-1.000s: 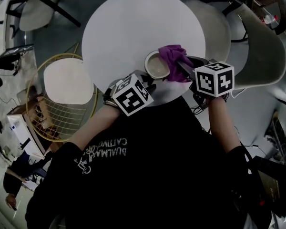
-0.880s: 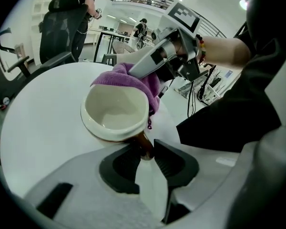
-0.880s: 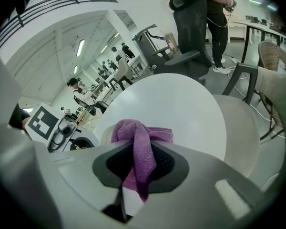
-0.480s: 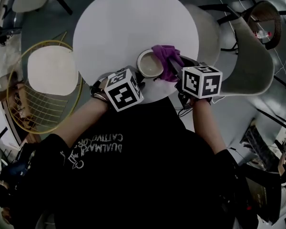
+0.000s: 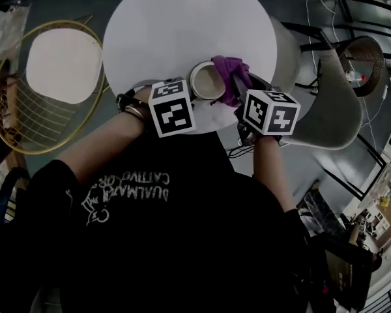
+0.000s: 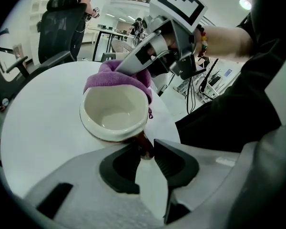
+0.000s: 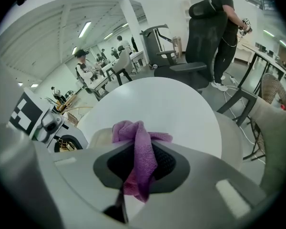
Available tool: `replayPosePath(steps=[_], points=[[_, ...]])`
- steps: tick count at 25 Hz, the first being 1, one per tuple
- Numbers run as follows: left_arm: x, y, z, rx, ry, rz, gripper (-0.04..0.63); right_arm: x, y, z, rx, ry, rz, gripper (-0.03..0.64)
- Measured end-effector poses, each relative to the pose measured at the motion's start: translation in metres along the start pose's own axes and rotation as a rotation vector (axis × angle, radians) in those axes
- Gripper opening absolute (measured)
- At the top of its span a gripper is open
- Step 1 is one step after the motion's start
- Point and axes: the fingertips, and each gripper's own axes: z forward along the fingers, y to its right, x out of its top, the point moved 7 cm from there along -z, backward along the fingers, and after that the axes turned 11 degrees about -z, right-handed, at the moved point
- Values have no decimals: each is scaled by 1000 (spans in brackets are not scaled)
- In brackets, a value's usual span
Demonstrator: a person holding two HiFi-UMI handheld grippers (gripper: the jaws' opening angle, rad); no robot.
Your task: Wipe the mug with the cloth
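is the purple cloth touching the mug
Touching. The left gripper view shows the purple cloth draped over the far rim of the mug, with no gap.

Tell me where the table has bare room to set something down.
The far half of the table, beyond the mug and cloth, is bare, as is the part left of the mug. The near edge is crowded: left gripper on the mug handle, right gripper holding the cloth.
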Motion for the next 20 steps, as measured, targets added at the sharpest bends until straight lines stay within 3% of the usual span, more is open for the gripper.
replayPosePath(steps=[8, 20], points=[[-1, -3, -6, -15, -13, 18, 92, 17, -6, 4, -22, -29, -99, 57], [0, -8, -8, -34, -39, 56, 92, 40, -14, 16, -38, -15, -128, 54]])
